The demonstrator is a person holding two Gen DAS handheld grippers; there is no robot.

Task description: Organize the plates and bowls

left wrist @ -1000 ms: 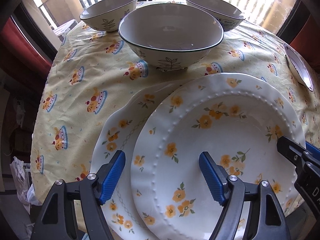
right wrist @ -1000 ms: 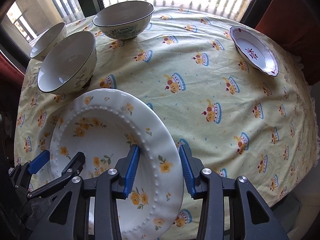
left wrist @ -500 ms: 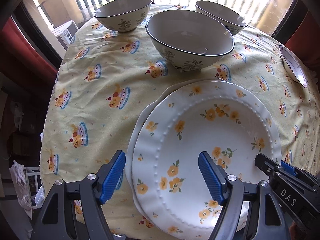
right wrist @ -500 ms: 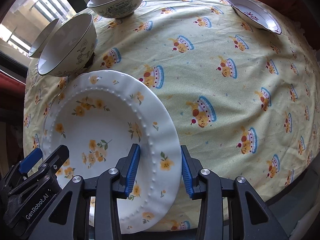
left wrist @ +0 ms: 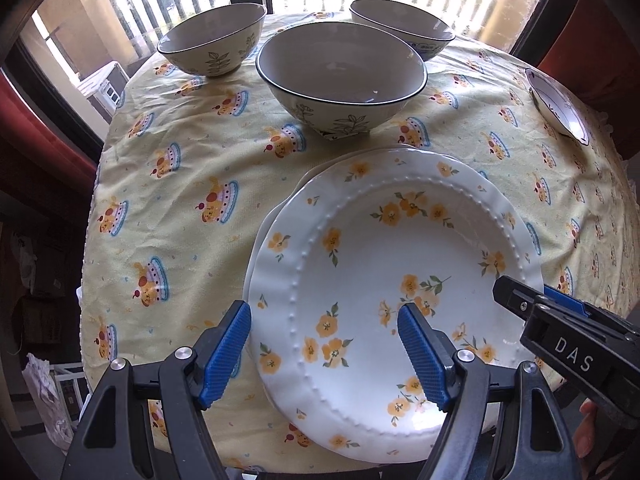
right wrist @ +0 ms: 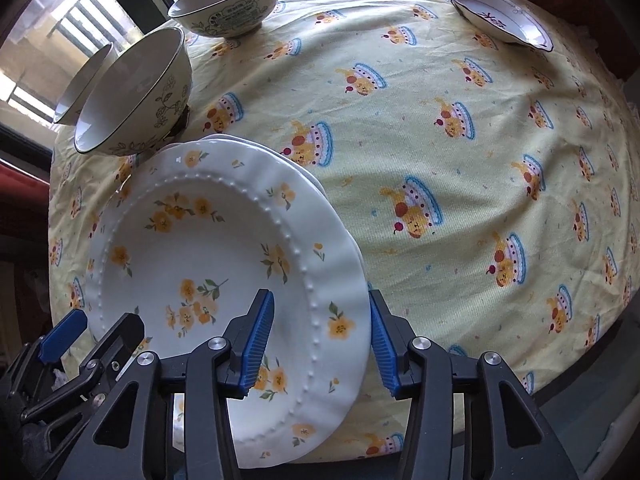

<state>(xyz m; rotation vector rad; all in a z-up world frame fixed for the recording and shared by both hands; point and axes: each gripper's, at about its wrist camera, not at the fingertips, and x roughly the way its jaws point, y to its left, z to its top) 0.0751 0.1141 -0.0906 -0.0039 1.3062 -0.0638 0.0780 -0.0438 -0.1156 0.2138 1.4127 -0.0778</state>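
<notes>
Two stacked plates (left wrist: 384, 264), three bowls (left wrist: 340, 76), one small dish (right wrist: 504, 20).

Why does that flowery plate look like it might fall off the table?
The top flowered plate sits on a second plate whose rim peeks out beneath, and both appear to hang over the table's near edge. The right gripper straddles its rim, jaws just opened, no longer pinching. Nothing looks spilled or broken.

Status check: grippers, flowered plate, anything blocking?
Right gripper jaws just opened, straddling the flowered plate rim. Left gripper open. Plate stacked on second plate. Nothing blocking.
</notes>
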